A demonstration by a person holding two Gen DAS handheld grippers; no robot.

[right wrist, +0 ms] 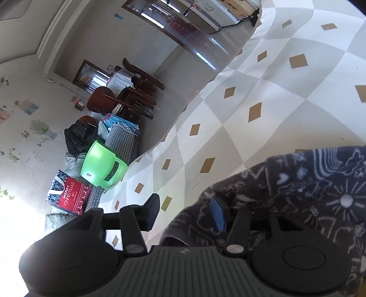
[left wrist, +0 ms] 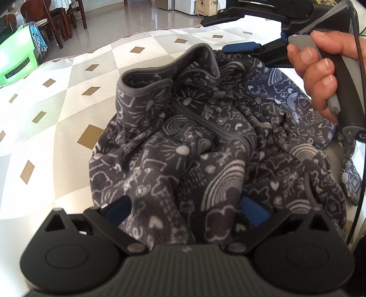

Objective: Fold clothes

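A dark grey fleece jacket with white doodle print lies crumpled on the table, its collar standing up at the far side and its zip running down the middle. My left gripper hangs over the near part of the jacket, jaws wide apart, with a bunch of fleece between the blue pads. My right gripper, held by a hand, sits at the jacket's far right edge. In the right wrist view the right gripper is open. The jacket hem wraps around its right finger only.
The table wears a white and grey diamond-patterned cloth, bare to the left of and beyond the jacket. Past its far edge stand a green plastic seat, wooden chairs and a red Christmas bag.
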